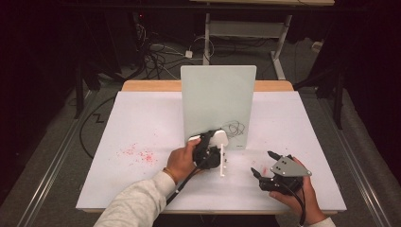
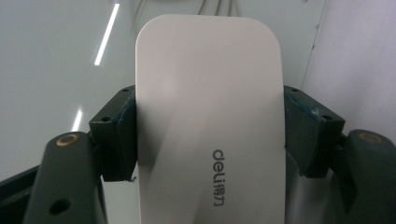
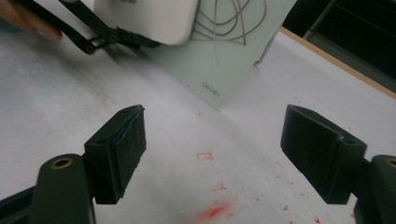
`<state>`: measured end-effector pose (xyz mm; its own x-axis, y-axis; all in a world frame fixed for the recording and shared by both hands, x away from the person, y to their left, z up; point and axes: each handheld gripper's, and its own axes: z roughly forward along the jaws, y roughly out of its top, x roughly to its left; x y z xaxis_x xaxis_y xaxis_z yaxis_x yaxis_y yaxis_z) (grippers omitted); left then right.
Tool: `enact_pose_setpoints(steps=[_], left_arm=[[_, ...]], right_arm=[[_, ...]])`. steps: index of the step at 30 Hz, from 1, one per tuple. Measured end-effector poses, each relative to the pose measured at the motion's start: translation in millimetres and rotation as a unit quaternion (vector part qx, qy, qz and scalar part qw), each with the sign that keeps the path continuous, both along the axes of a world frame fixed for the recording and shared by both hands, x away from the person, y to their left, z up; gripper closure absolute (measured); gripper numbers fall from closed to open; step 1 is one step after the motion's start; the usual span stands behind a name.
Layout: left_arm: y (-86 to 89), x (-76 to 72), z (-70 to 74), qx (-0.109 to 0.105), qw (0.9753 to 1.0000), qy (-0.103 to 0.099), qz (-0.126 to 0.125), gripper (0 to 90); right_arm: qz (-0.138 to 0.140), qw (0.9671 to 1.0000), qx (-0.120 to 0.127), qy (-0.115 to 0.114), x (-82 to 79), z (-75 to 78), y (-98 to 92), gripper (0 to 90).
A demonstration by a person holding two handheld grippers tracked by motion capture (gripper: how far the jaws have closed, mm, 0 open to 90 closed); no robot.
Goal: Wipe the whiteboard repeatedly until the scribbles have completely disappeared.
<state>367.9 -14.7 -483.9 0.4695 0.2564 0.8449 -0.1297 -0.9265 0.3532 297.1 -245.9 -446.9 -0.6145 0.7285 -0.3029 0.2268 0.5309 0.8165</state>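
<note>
In the high view, the left gripper (image 1: 211,147) sits just below the centre of the frame, at the lower edge of the pale green board (image 1: 218,101) that stands upright on the white table (image 1: 142,123). The left hand (image 1: 182,161) grips it from the lower left, and the forearm in a light grey sleeve (image 1: 137,203) runs diagonally up from the bottom edge of the frame, so the gripper points up and to the right toward the board. Its jaws are pinched on the white eraser (image 1: 218,137), which lies against the board's lower part, just left of the black scribble (image 1: 235,127) drawn there. In the left gripper view the eraser (image 2: 210,121) stands in the middle of the frame, its two long sides pressed by the jaw pads (image 2: 122,135), with grey lettering near its lower end.

The right gripper (image 1: 263,164) lies low in the lower right of the high view, held from below by the right hand (image 1: 302,194), its jaws aimed up and to the left. In the right gripper view its pads (image 3: 123,149) stand wide apart over bare table with nothing between them. Red smudges (image 3: 212,210) mark the surface at the bottom centre of that frame, and the board's corner (image 3: 219,70) rises at the upper centre.
</note>
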Motion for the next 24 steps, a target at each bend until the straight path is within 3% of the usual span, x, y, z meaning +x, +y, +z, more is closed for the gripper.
enact_pose_setpoints(steps=[6, 16, 17, 23, 24], left_arm=[[-17.9, 0.6, 0.9, 0.003, 1.0, -0.004, -0.001, 28.3], [-12.3, 2.6, 7.7, -0.011, 0.9999, -0.004, -0.004, 28.5], [-11.7, 3.8, 9.1, -0.026, 0.9996, -0.008, -0.005, 28.5], [-9.4, 10.0, 28.4, -0.061, 0.9979, -0.02, 0.012, 28.6], [-9.3, 11.5, 31.8, -0.079, 0.9966, -0.02, 0.016, 28.6]], right_arm=[[-0.001, 1.0, 0.004, -0.006, -1.3, 2.0, -1.6, 23.0], [-0.003, 1.0, 0.005, -0.007, -1.2, 2.1, -2.2, 22.9], [-0.003, 1.0, 0.005, -0.007, -1.2, 2.1, -2.2, 22.9], [-0.003, 1.0, 0.005, -0.006, -0.7, 2.0, -2.7, 22.9], [-0.003, 1.0, 0.004, -0.006, -0.8, 2.1, -2.8, 22.9]])
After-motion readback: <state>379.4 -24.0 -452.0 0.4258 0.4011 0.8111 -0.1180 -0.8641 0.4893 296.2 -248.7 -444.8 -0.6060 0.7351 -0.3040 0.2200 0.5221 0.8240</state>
